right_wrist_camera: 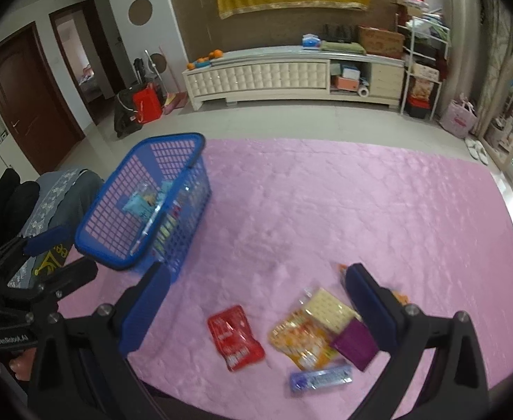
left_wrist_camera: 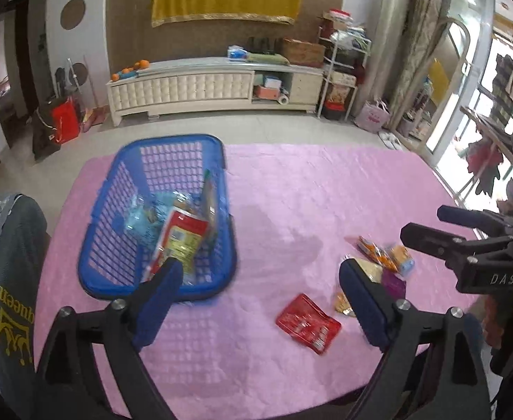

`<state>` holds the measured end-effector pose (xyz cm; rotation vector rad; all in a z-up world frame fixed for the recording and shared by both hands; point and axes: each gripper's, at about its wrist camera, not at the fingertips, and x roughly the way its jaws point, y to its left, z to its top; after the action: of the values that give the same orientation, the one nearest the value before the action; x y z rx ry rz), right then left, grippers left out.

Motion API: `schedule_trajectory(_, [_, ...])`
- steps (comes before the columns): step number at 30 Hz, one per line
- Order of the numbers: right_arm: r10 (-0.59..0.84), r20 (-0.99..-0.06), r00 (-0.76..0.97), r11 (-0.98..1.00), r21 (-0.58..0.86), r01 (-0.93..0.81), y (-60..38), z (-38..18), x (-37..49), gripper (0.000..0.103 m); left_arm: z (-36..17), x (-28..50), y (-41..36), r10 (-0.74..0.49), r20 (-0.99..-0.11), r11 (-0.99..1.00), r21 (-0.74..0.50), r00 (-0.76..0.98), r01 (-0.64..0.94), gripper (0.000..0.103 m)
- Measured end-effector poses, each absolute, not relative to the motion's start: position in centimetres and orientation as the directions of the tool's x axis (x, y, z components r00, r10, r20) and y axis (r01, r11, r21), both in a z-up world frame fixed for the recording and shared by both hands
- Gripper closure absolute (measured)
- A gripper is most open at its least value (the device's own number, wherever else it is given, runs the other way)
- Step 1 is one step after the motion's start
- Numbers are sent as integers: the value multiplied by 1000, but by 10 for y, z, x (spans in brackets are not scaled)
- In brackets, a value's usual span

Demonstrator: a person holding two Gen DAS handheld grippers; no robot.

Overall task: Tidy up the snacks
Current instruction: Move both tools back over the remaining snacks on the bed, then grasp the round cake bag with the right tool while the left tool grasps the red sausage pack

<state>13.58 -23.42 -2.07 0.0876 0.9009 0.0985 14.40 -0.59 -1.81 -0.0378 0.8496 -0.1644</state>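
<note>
Both the left gripper (left_wrist_camera: 260, 294) and the right gripper (right_wrist_camera: 260, 301) are standing with jaws wide and empty. The red packet (right_wrist_camera: 235, 337) is lying flat on the pink surface (right_wrist_camera: 326, 210) between the right jaws. It is looking light, thin and crinkly, likely slippery; gripping a crimped edge is advisable. The blue basket (left_wrist_camera: 91, 245) is sitting beyond the left jaws.

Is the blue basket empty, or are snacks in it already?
Partly filled: the blue basket holds a red-and-yellow packet and a light blue packet, and much of its mesh still shows.
</note>
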Motion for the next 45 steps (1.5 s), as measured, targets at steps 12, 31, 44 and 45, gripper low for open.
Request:
schedule_trajectory(12, [113, -809, 577, 990, 143, 6, -288, -56, 98, 1, -54, 134, -67, -188, -789, 978, -97, 585, 184, 13])
schedule_trajectory(31, [102, -884, 457, 983, 159, 88, -380, -123, 124, 1, -114, 182, -144, -236, -874, 962, -147, 425, 231, 13])
schedule_trajectory(44, [98, -935, 341, 989, 128, 67, -398, -185, 173, 16, -156, 220, -168, -194, -921, 968, -124, 337, 219, 13])
schedule_trajectory(45, [106, -937, 333, 989, 134, 61, -397, -188, 175, 20, -157, 221, -169, -195, -923, 968, -125, 332, 219, 13])
